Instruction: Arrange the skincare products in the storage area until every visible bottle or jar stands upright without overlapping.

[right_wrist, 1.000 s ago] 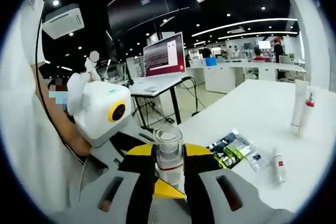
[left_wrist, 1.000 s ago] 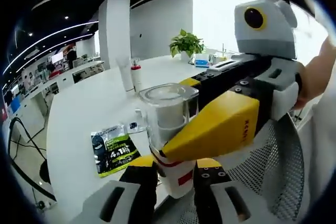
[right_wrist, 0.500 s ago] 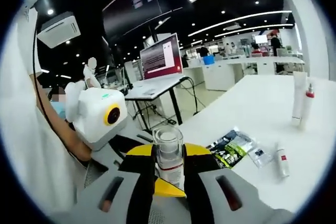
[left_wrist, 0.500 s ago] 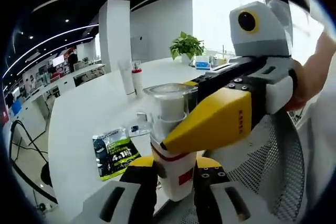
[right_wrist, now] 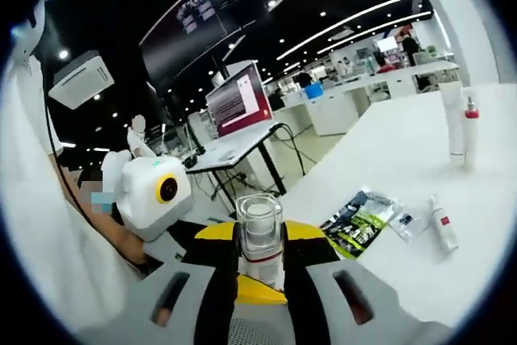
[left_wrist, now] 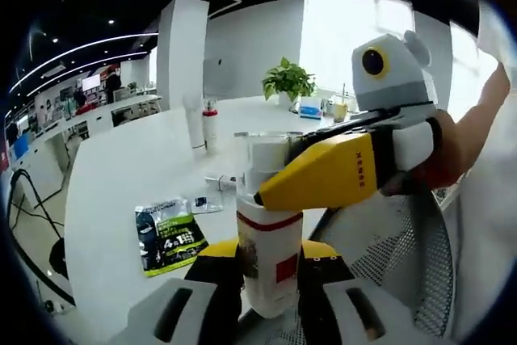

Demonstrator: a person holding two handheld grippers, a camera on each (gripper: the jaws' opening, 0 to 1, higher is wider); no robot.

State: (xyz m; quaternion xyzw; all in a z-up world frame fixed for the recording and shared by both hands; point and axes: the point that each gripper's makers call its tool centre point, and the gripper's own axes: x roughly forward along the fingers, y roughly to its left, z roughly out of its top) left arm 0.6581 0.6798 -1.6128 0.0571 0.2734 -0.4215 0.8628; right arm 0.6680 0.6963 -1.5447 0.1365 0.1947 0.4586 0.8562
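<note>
- there, a white bottle (left_wrist: pixel 271 260) with a clear cap and a red band stood upright between the two jaws of the left gripper (left_wrist: pixel 270 272), its long axis running straight up, cap end at the top.
- the left jaws sat narrow, pressed on the lower body of the bottle at either side.
- the right gripper (left_wrist: pixel 323 179) came in from the right of the left gripper view, its yellow jaw lying across the neck of the bottle just under the cap.
- in the right gripper view the same bottle (right_wrist: pixel 260 244) stood cap up between the right gripper (right_wrist: pixel 260 260) jaws, which sat narrow against its upper part.
- the bottle was held in the air, near the edge of a white table (left_wrist: pixel 121 175).
- a red patch showed on the bottle label; its writing was too small to read.
- a dark and green packet (left_wrist: pixel 168 233) lay flat on the table, with large print that looked like "4+1".
- two slim bottles (left_wrist: pixel 202 124) stood upright well beyond it, one with a red collar.
- a small tube (right_wrist: pixel 443 222) lay on its side near the packet (right_wrist: pixel 359 224).
</note>
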